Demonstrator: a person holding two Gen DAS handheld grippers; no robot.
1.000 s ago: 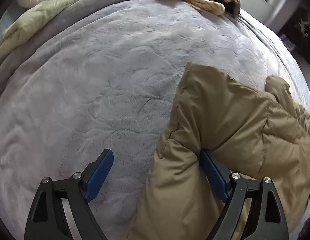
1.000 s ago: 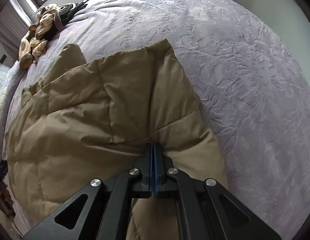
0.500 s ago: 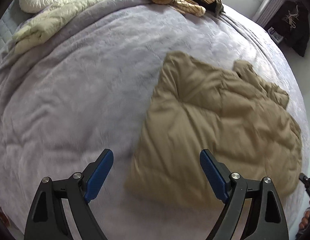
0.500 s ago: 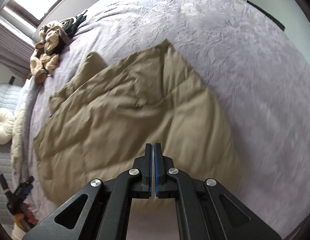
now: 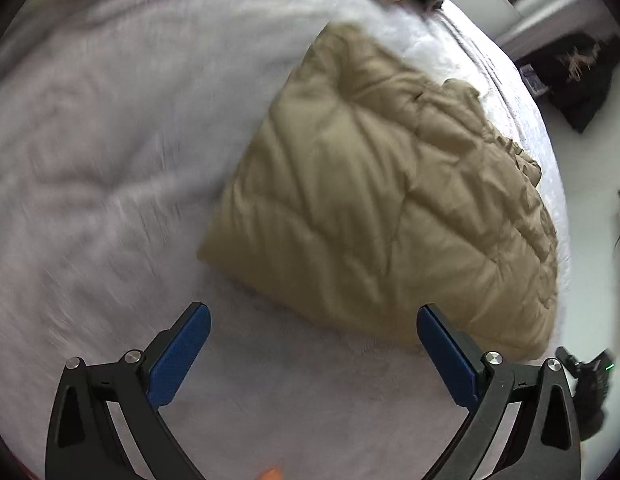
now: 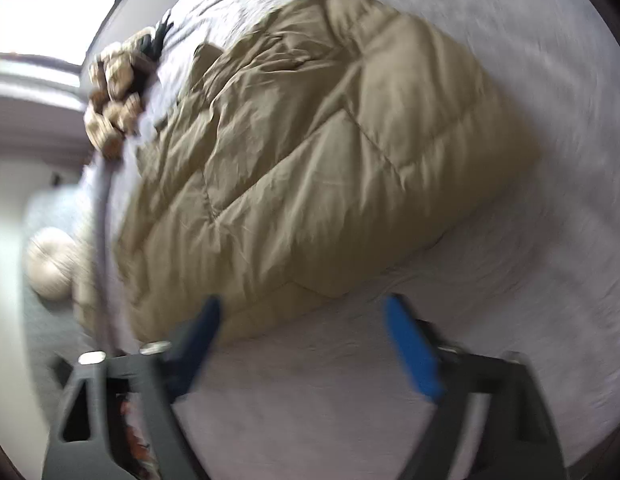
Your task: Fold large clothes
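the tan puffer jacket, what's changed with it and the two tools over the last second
The right tool, shut on the tan puffer jacket a second ago, has let go and now stands open. The left tool, whose right pad touched the jacket then, has drawn back off it, open as before. Neither touches it now. The jacket stays folded on the grey bedspread, and the striped clothes pile is still at the far edge.

No text, label, brand, number or sign can be read in either view; both are blurred by motion.
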